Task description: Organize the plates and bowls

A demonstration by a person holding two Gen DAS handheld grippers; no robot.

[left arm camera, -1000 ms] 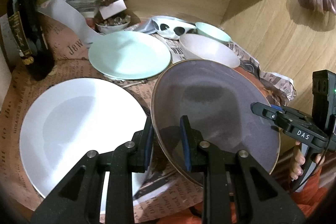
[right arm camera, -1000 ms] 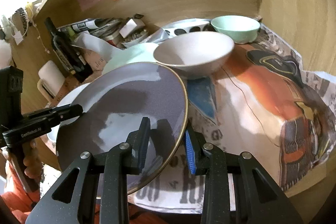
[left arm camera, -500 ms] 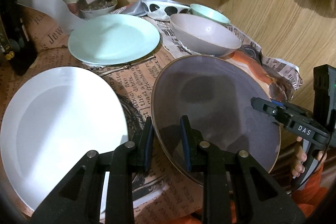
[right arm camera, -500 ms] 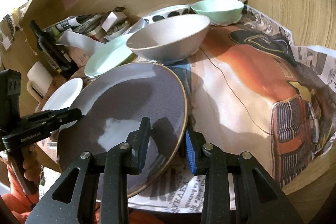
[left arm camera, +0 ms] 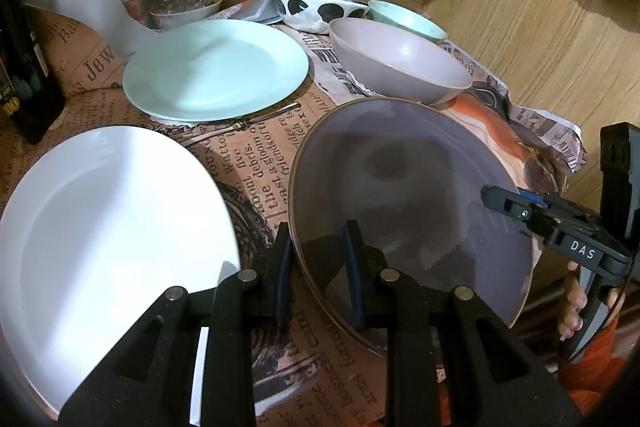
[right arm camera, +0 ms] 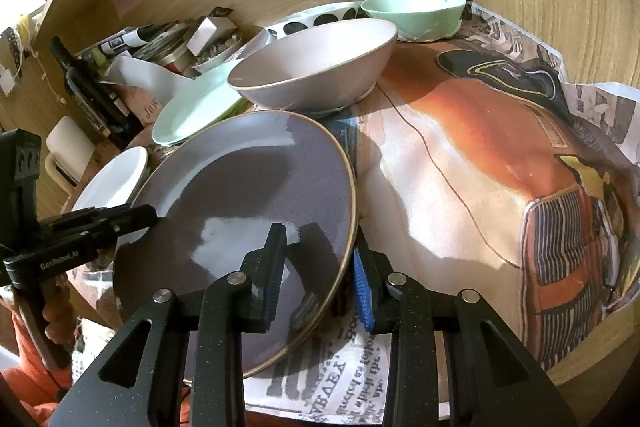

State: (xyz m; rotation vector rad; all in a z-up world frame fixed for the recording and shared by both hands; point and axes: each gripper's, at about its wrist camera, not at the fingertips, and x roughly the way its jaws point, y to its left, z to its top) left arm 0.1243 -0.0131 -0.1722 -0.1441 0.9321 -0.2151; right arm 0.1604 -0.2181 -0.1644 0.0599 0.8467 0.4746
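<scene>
The grey plate with a thin gold rim is grasped on two sides at once: the left gripper is clamped on its rim at 7 o'clock in the left wrist view, one finger above the plate and one below, and the right gripper is clamped on its opposite rim at 5 o'clock in the right wrist view. In each view the other gripper shows at the plate's far side, with bare fingers of a hand wrapped round its handle. The plate sits tilted over a table covered in printed newspaper; whether its low edge touches the paper I cannot tell. In the left wrist view a white plate lies at 9 o'clock of the grey one, apart from it, and a mint plate lies at 11 o'clock. A grey bowl stands upright at 12 o'clock, just beyond the grey plate's far rim, with a smaller mint bowl behind it at the wooden back wall. A dark bottle and a small cluttered dish stand at the back at 10 o'clock.
</scene>
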